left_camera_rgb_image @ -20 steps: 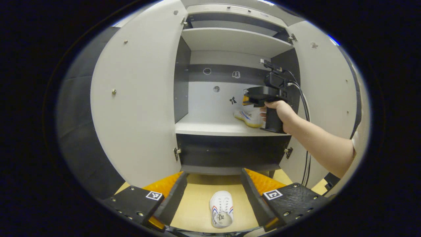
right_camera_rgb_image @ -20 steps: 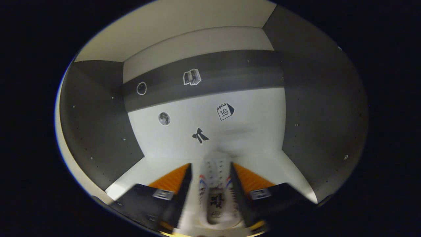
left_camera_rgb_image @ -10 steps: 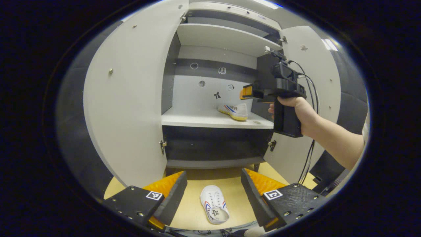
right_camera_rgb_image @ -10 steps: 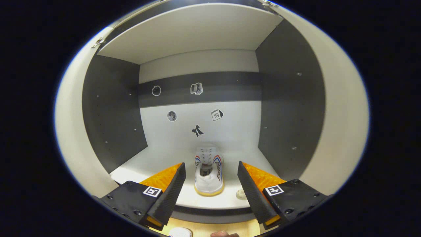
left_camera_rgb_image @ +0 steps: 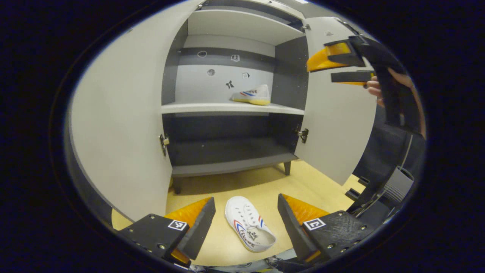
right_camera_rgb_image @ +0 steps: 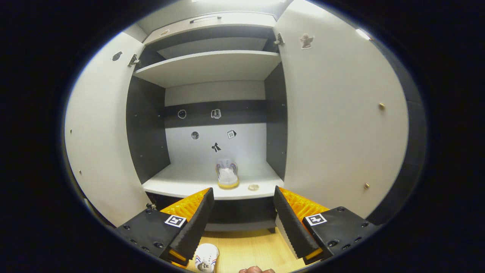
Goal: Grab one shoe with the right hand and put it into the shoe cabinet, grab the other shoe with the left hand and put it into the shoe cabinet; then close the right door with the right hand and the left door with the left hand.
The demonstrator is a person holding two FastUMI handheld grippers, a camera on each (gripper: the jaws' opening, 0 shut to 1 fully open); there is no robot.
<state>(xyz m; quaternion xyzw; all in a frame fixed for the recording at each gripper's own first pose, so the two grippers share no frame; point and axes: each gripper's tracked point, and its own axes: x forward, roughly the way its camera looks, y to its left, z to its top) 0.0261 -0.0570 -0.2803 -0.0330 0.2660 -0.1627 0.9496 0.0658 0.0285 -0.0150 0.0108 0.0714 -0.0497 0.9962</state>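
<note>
One white shoe with red and blue stripes (left_camera_rgb_image: 251, 94) stands on the cabinet's middle shelf (left_camera_rgb_image: 197, 107), at its right side; the right gripper view shows this shoe (right_camera_rgb_image: 227, 174) heel-on. The other white shoe (left_camera_rgb_image: 249, 228) lies on the yellow floor, and the left gripper (left_camera_rgb_image: 245, 216) hangs open just above it, one finger on each side. The right gripper (right_camera_rgb_image: 242, 212), open and holding nothing, is in front of the cabinet; in the left gripper view this right gripper (left_camera_rgb_image: 333, 70) is up at the right, in front of the right door (left_camera_rgb_image: 337, 113), held by a hand. The floor shoe's toe (right_camera_rgb_image: 206, 261) peeks in below.
Both cabinet doors stand wide open: left door (left_camera_rgb_image: 121, 125) and right door (right_camera_rgb_image: 337, 113). An upper shelf (right_camera_rgb_image: 212, 64) and a dark bottom shelf (left_camera_rgb_image: 227, 151) hold nothing. A small pale round bit (right_camera_rgb_image: 253, 187) lies on the middle shelf. Black equipment (left_camera_rgb_image: 379, 189) stands at the right.
The right gripper let go of the shoe on the middle shelf and pulled back out of the cabinet. The left gripper dropped lower towards the floor shoe.
</note>
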